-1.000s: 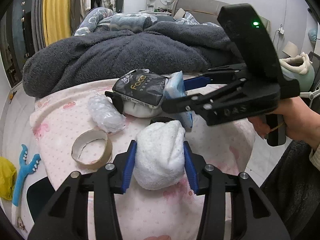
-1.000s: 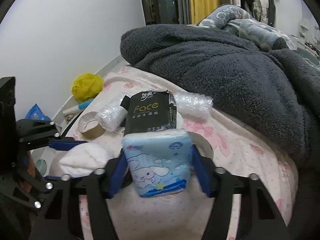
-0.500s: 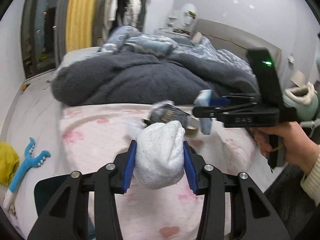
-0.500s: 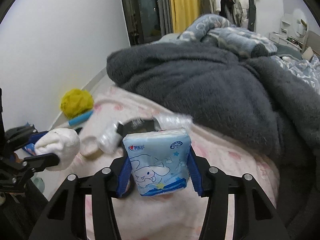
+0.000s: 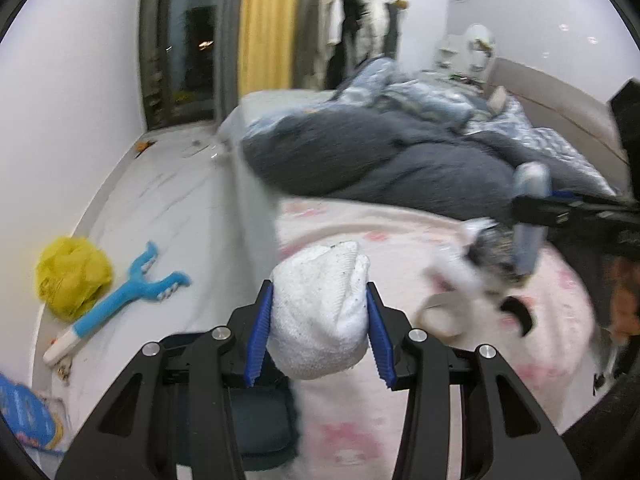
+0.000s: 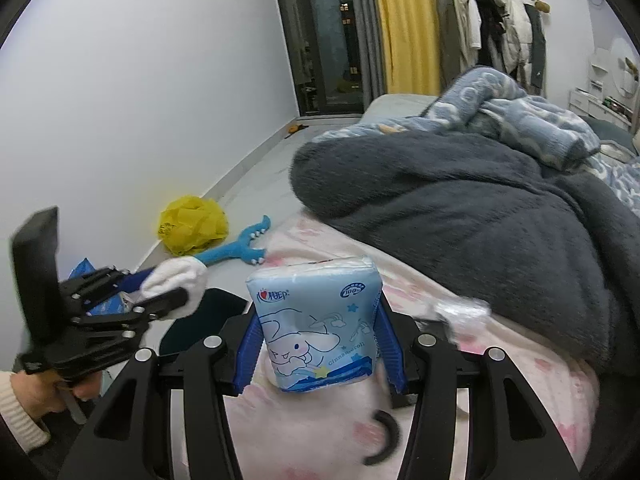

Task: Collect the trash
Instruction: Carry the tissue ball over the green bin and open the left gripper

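Gripping white wad (image 5: 320,312): left gripper (image 5: 320,332), pads pressed on both sides, above bed edge. Right gripper (image 6: 318,340) clamped on blue tissue pack (image 6: 318,320), above pink sheet (image 6: 320,432).

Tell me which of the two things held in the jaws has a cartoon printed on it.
The blue tissue pack in the right gripper; the left gripper holds a plain white wad with no print.

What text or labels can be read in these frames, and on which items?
"Cinnamoroll": on the blue tissue pack held in the right gripper.
"100": round badge on the same pack, its small print unreadable.
Chinese brand beside a heart, upper left of the pack: not legible.
Left wrist view: no readable text.
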`<state>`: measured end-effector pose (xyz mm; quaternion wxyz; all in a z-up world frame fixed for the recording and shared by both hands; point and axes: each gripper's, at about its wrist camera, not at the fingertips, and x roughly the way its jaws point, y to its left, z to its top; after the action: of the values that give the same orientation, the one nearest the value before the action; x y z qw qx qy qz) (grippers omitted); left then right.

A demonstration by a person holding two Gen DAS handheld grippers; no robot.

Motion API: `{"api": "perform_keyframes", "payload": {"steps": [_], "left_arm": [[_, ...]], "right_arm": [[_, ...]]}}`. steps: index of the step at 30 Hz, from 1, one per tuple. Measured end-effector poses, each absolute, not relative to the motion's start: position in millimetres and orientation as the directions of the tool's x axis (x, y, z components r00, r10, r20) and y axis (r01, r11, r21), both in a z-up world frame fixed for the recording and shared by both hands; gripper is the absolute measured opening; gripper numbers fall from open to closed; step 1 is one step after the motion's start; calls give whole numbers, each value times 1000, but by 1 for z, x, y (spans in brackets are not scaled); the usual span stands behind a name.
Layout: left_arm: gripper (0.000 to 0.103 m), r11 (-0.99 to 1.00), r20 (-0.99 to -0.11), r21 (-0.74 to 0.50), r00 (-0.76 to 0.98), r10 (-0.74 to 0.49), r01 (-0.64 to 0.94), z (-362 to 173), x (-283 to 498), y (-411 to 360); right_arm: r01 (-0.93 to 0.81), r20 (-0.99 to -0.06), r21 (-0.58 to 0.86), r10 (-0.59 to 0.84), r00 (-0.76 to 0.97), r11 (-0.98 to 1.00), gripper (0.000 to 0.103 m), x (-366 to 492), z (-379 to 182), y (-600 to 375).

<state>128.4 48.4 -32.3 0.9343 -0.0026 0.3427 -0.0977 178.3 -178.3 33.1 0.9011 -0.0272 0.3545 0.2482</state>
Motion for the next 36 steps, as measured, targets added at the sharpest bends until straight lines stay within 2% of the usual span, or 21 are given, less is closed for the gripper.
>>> {"api": "perform_keyframes", "payload": {"steps": [7, 17, 36], "left_arm": [[47, 993, -706, -99, 698, -118, 67, -66, 144, 88], [47, 996, -795, -85, 603, -66, -4, -112, 149, 120], [48, 986, -921, -118, 384, -65, -116, -182, 144, 172]], "right_arm": [[-479, -649, 166, 461, 605, 862, 52, 182, 35, -144], [-492, -644, 236, 514, 566, 838, 52, 192, 26, -108], [-557, -684, 274, 566, 460, 784, 52, 201, -5, -31]]}}
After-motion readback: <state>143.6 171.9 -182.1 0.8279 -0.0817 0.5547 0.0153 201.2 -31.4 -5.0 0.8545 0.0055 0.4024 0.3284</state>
